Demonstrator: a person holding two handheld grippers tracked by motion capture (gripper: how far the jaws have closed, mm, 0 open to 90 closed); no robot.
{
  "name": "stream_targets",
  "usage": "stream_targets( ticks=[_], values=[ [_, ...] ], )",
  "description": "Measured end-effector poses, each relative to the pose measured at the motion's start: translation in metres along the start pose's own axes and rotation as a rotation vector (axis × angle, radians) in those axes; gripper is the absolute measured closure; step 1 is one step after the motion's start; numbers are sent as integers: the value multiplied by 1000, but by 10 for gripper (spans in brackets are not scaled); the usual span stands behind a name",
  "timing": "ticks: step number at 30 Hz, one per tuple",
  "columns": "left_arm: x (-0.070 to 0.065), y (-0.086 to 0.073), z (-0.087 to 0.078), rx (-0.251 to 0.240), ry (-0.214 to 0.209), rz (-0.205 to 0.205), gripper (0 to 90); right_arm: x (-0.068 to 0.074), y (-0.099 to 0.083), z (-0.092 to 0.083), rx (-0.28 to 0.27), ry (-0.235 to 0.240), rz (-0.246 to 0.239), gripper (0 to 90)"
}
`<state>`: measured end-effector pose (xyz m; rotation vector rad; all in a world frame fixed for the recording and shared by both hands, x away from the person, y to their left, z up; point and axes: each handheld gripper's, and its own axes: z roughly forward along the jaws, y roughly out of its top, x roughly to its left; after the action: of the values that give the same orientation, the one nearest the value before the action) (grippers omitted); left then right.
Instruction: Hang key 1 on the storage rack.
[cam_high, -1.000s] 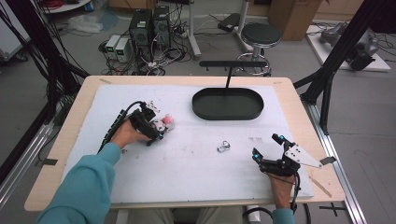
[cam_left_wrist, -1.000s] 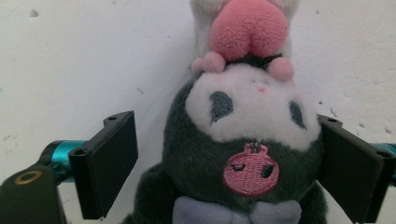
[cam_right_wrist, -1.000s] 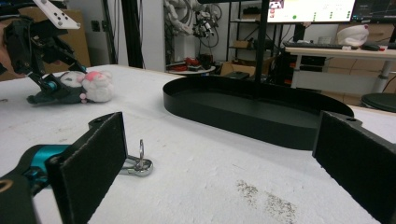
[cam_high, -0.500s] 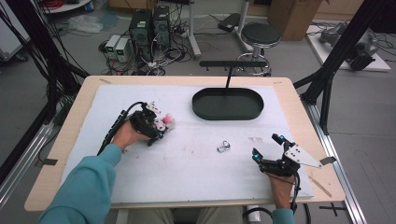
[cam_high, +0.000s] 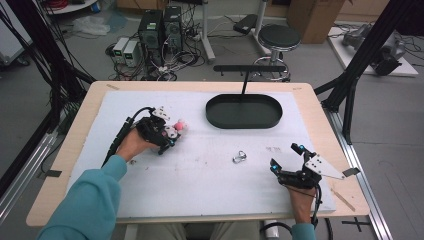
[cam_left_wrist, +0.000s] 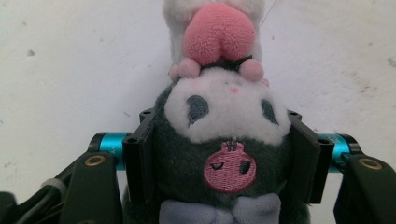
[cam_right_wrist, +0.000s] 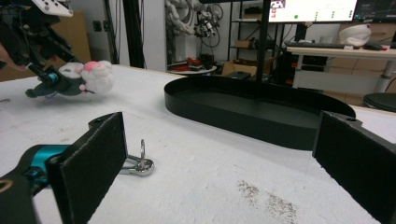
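Clamping the plush toy (cam_left_wrist: 224, 154) at far left, the left gripper (cam_high: 167, 132) is just gripping while the right gripper (cam_high: 286, 162) is waiting wide open; the black tray (cam_high: 244, 120) is lying unfilled

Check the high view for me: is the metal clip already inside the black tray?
No, the metal clip lies on the white mat, apart from the black tray and nearer the person's side.

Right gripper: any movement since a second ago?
No. The right gripper sits at the same spot near the table's right front edge, same gap to the metal clip, jaws open.
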<state>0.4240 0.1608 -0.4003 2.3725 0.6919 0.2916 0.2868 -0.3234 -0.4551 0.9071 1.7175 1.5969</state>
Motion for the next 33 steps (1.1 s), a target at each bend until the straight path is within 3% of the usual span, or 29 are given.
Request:
stream_targets(
  ticks=[5, 6, 10, 13, 17, 22, 27, 33],
  values=[
    [-2, 3, -11, -81, -24, -34, 371, -2, 2, 4, 43, 16, -8, 24],
    [-3, 3, -14, -91, -28, -30, 371, -3, 4, 5, 52, 18, -23, 24],
    [-9, 6, -23, -132, -57, -15, 371, -8, 19, 7, 49, 51, 25, 24],
    [-13, 9, -30, -170, -72, -8, 371, -11, 29, 10, 54, 71, 25, 24],
    [-19, 15, -36, -216, -99, -2, 371, -12, 48, 15, 65, 135, 33, 24],
    [-29, 25, -39, -274, -138, 30, 371, -11, 70, 25, 87, 201, -10, 24],
    [-38, 34, -41, -312, -172, 64, 371, -10, 87, 38, 106, 269, -18, 24],
    [-41, 37, -44, -344, -201, 74, 371, -4, 103, 56, 149, 350, -68, 24]
  ],
)
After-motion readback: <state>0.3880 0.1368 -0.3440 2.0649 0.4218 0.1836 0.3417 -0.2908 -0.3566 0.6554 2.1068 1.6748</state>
